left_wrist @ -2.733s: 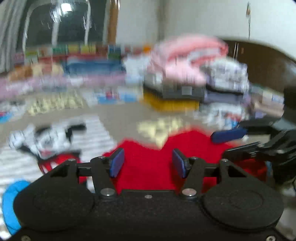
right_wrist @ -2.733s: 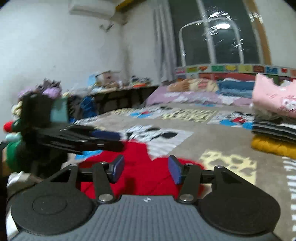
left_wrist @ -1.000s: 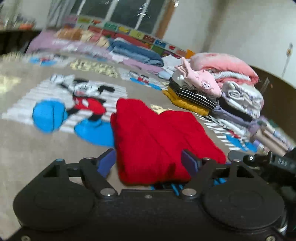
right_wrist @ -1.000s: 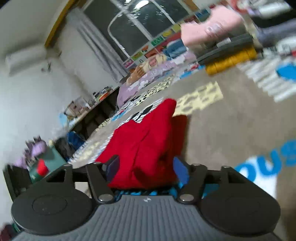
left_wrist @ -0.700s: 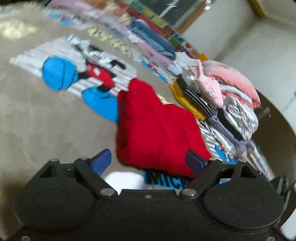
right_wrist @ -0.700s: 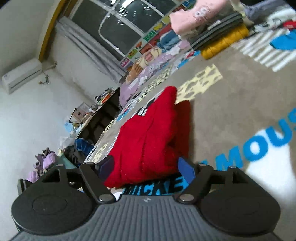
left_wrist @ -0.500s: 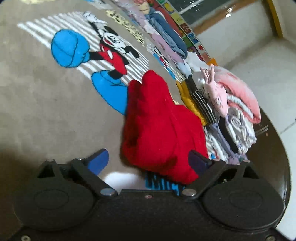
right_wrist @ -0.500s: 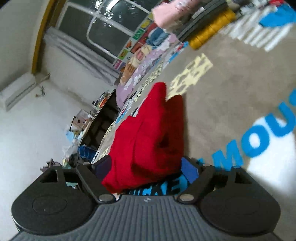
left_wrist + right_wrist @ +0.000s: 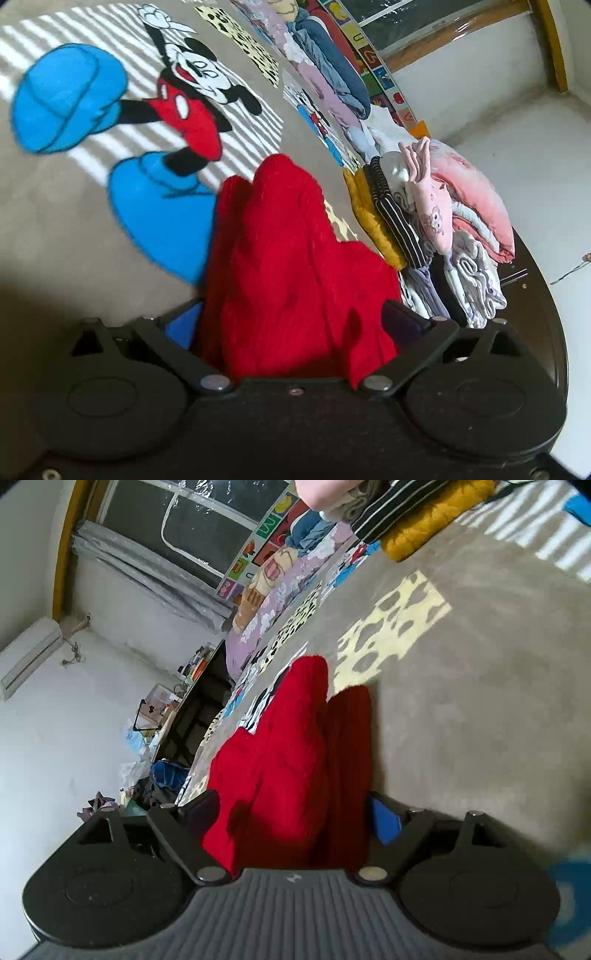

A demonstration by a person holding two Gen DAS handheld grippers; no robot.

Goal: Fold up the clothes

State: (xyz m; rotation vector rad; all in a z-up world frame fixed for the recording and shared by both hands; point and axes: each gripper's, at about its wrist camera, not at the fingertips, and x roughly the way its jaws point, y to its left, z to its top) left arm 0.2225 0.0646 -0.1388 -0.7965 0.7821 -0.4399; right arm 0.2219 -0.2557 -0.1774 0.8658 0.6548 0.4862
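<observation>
fuzzy red knit garment (image 9: 295, 266), bunched folds

The garment (image 9: 291, 266) lies on the bed cover (image 9: 55, 229), reaching in between the jaws of the left tool (image 9: 291, 325). Ahead and to that tool's right stands the clothes pile (image 9: 443, 218); ahead to its left is the cartoon print (image 9: 184, 107). In the right tool (image 9: 295, 816) the garment (image 9: 288, 760) also sits between the opening jaws, with the pile (image 9: 406, 517) far ahead to the right.
</observation>
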